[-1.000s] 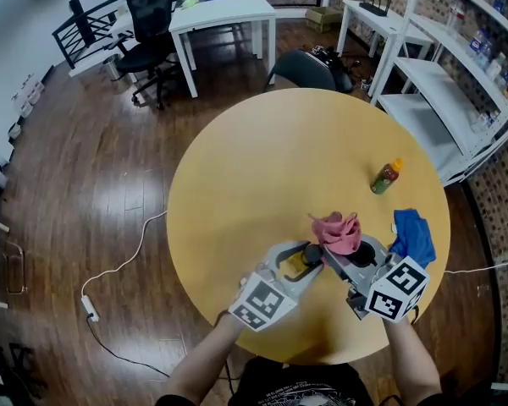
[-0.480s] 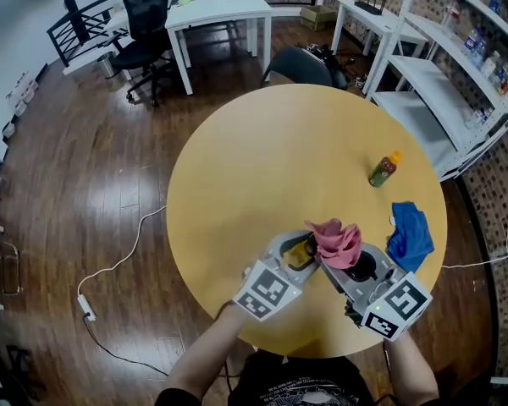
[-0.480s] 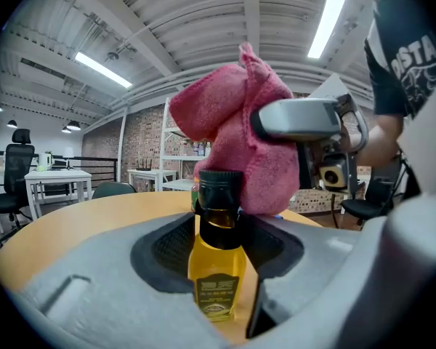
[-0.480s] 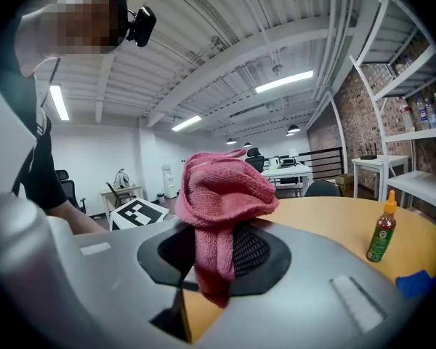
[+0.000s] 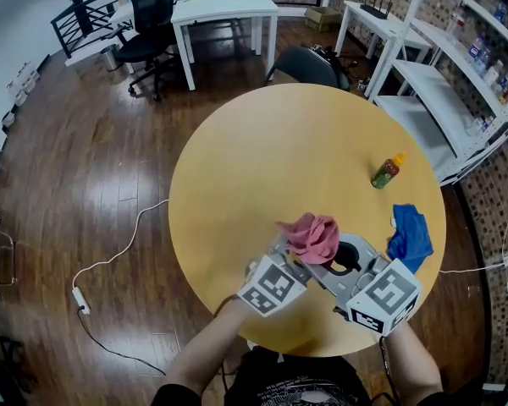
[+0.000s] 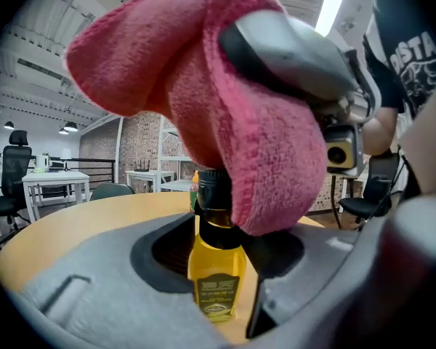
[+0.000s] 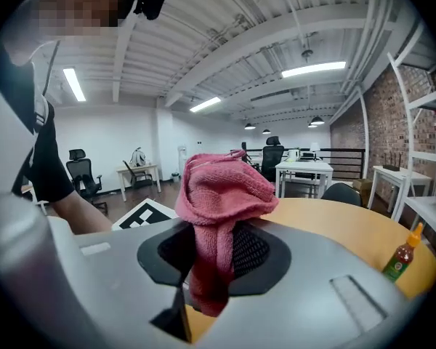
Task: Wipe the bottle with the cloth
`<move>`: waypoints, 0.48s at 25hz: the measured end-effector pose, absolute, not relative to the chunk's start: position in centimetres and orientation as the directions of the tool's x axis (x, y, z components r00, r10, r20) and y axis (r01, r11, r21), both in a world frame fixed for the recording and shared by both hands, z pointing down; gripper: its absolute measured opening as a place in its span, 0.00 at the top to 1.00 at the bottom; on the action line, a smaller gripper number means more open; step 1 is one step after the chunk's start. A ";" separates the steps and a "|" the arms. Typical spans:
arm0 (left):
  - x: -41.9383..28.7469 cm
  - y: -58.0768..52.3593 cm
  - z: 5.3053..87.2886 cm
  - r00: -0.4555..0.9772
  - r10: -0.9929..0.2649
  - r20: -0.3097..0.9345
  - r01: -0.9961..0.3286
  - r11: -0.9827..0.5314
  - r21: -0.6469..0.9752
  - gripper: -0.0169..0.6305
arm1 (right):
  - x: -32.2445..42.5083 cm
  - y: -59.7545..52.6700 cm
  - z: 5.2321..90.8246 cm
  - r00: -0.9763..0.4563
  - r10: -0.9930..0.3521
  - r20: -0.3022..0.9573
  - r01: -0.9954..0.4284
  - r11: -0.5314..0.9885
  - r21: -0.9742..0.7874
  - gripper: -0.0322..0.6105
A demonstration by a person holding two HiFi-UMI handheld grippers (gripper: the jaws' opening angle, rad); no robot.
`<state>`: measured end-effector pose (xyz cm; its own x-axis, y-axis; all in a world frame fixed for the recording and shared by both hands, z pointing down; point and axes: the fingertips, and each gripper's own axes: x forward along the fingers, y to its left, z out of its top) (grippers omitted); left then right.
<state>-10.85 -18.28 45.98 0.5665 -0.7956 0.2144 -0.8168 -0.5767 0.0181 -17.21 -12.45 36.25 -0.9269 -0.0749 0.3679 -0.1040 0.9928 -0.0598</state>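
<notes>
My left gripper (image 5: pixel 289 250) is shut on a yellow bottle (image 6: pixel 216 271) with a black cap, held upright over the round table (image 5: pixel 262 159). A pink cloth (image 6: pixel 225 107) hangs bunched over the bottle's cap and neck. My right gripper (image 5: pixel 320 259) is shut on that cloth (image 7: pixel 216 195) and comes in from the right, its jaws crossing over the left gripper's. In the head view the cloth (image 5: pixel 311 235) hides the bottle.
A small sauce bottle (image 5: pixel 387 172) with an orange cap stands at the table's right side. A blue cloth (image 5: pixel 411 233) lies near the right edge. Behind the table are a dark chair (image 5: pixel 305 68), white shelves (image 5: pixel 457 83) and a white desk (image 5: pixel 224 11).
The right gripper has carried the pink cloth leftward over the bottle. The yellow of the bottle, seen earlier in the head view, is now covered. The left gripper stayed put.
</notes>
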 end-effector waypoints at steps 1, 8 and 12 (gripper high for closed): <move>-10.9 -18.2 46.0 0.566 -0.796 0.214 -0.817 -0.577 0.017 0.67 | -17.9 -12.3 36.2 -0.922 -0.055 0.383 -0.084 0.995 -0.061 0.80; -10.9 -18.1 45.8 0.572 -0.792 0.215 -0.813 -0.583 0.017 0.67 | -21.8 -13.0 37.2 -0.869 0.025 0.493 0.006 0.999 -0.040 0.80; -11.0 -18.0 45.9 0.570 -0.793 0.216 -0.814 -0.580 0.020 0.67 | -22.8 -14.5 37.6 -0.856 0.043 0.516 0.003 0.997 -0.079 0.80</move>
